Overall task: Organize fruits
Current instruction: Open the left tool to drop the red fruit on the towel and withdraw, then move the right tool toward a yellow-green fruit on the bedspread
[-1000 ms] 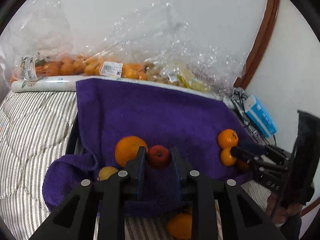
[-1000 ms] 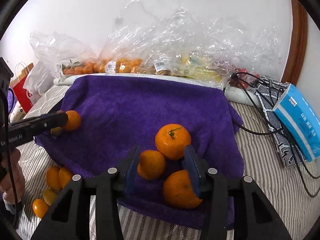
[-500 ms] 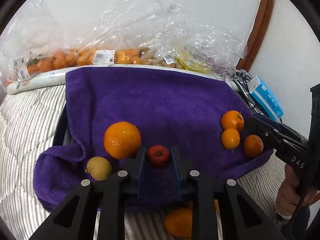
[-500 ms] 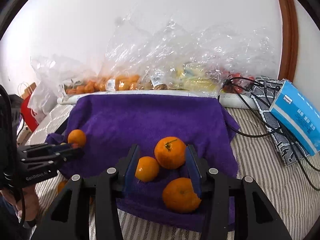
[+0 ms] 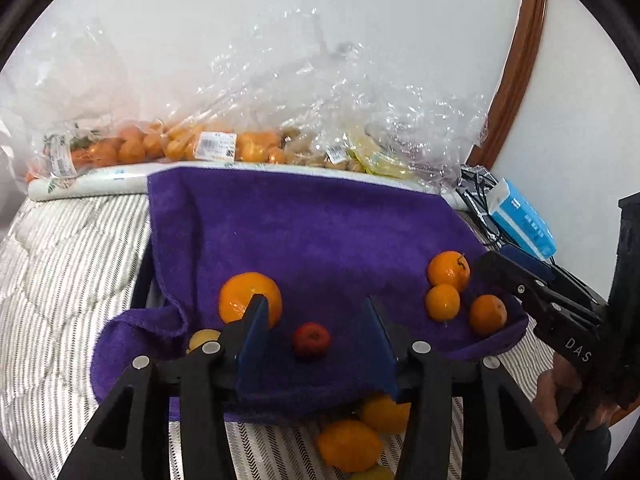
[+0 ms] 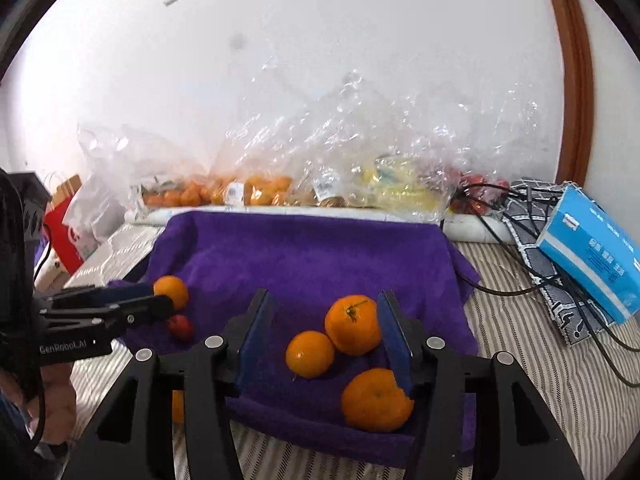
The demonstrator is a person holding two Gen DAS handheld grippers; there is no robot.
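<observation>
A small red apple (image 5: pixel 311 339) lies on the purple towel (image 5: pixel 320 232) between the fingers of my left gripper (image 5: pixel 314 306), whose jaws are opening and do not touch it. A big orange (image 5: pixel 250 296) sits behind the left finger, with a yellow fruit (image 5: pixel 202 338) beside it. My right gripper (image 6: pixel 325 302) is also opening. Two mandarins (image 6: pixel 310 354) (image 6: pixel 353 324) rest on the towel between its fingers, the bigger one close to the right pad, neither of them squeezed. A third mandarin (image 6: pixel 376 399) lies at the towel's front edge.
Clear plastic bags of fruit (image 6: pixel 260 194) line the white wall behind the towel. A blue tissue pack (image 6: pixel 592 240) and black cables (image 6: pixel 520 288) lie to the right on the striped bedding (image 5: pixel 68 256). Loose oranges (image 5: pixel 348 444) sit in front of the towel.
The left gripper has opened and let go of the red apple, which now rests on the towel. The right jaws have widened around the small mandarin.
</observation>
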